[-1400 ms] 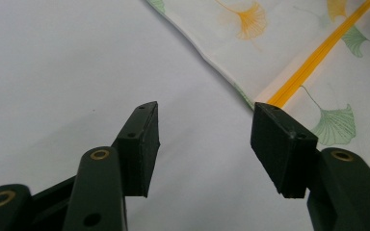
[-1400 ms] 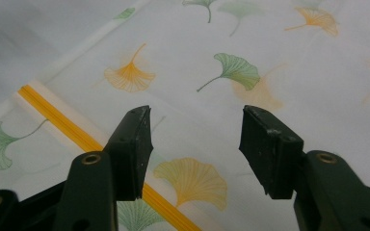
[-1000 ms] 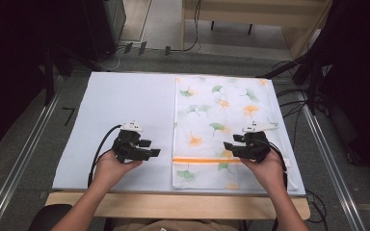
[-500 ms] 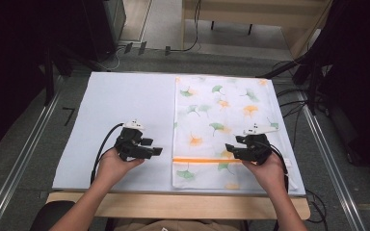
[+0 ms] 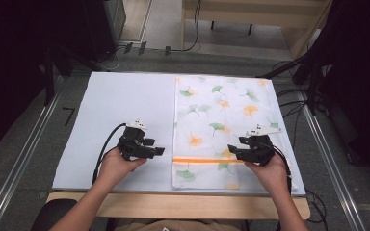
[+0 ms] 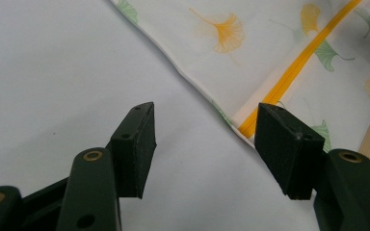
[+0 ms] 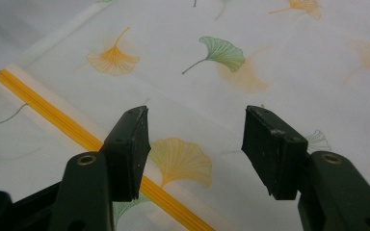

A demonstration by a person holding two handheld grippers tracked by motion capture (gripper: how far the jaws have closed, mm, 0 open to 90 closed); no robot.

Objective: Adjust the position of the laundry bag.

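Both tools stood apart and empty: the left tool (image 5: 160, 151) beside the leaf-print cloth bag (image 5: 221, 125) on the desk (image 5: 115, 106), the right tool's (image 5: 231, 149) jaws just opened above its orange zipper (image 5: 197, 160). Gripping the near corners evenly seemed wisest.

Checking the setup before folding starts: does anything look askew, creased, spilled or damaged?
Nothing stands out. The white leaf-printed cloth with an orange stripe lies flat and square on the right half of the pale table cover. The left gripper sits beside it, the right gripper over it; both are open and hold nothing.
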